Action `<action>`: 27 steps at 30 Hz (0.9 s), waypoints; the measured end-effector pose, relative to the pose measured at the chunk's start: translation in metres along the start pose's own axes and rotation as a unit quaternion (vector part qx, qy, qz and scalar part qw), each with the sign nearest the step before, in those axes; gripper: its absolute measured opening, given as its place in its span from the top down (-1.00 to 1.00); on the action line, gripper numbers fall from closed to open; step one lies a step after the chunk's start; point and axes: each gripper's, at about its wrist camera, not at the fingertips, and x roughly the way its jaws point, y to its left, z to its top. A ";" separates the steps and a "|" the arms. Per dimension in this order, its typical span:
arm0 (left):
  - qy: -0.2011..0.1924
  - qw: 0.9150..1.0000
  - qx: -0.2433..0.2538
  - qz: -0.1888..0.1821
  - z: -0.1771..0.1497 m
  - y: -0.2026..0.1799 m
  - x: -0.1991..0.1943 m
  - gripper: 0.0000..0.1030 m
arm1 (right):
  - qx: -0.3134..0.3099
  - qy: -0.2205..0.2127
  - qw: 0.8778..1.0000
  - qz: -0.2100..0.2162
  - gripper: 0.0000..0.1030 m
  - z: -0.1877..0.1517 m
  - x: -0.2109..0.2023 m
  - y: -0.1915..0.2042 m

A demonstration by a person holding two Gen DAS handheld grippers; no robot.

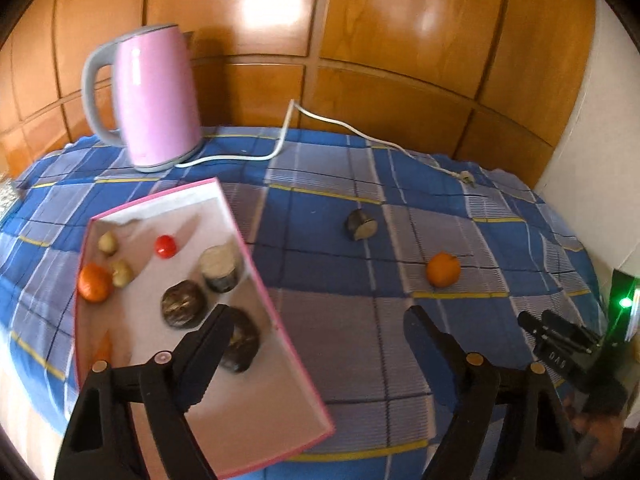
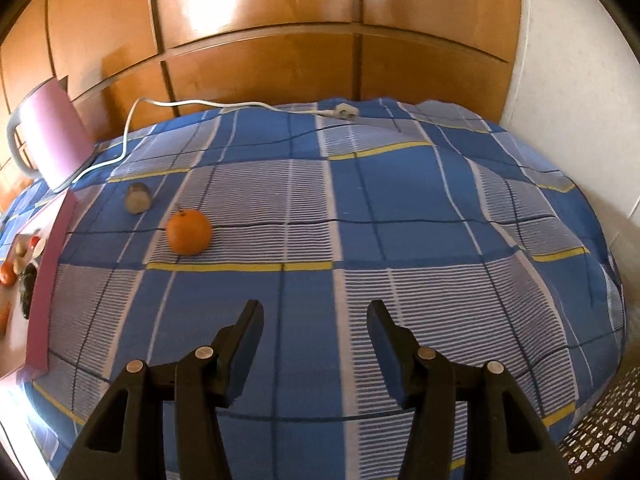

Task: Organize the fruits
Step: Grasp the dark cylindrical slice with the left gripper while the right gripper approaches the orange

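Right gripper [image 2: 316, 320] empty, orange [image 2: 189, 231] ahead to its left.

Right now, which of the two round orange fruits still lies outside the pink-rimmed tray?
The round orange fruit on the blue checked cloth; the other orange fruit lies inside the pink-rimmed tray.

Item count, by kind:

- Oranges: two. One in the pink tray [image 1: 256, 264] at frame left [image 1: 94, 282]; one loose on the checked cloth [image 1: 340, 312] at centre right [image 1: 443, 269].
- Dark cut pieces with a pale face: four. Three in the tray [image 1: 221, 268] [image 1: 183, 304] [image 1: 242, 344]; one on the cloth [image 1: 361, 224].
- Small pale yellowish fruits: two, in the tray [image 1: 107, 242] [image 1: 122, 273].
- Small red fruit: one, in the tray [image 1: 165, 246].
- Trays: one.
- Pink kettles: one, upper left [image 1: 154, 96].
- White cords with plug: one [image 1: 466, 178].
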 end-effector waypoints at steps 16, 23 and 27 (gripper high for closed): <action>0.037 0.999 0.000 -0.004 0.041 -0.023 0.061 -0.24 | 0.022 0.007 0.999 -0.029 -0.06 -0.003 0.012 -0.026; 0.062 0.998 -0.022 -0.004 0.060 -0.030 0.105 -0.21 | 0.023 0.010 0.999 -0.038 -0.06 -0.005 0.017 -0.031; 0.074 0.996 -0.042 0.000 0.070 -0.031 0.128 -0.29 | 0.027 0.010 0.999 -0.046 -0.06 -0.004 0.018 -0.036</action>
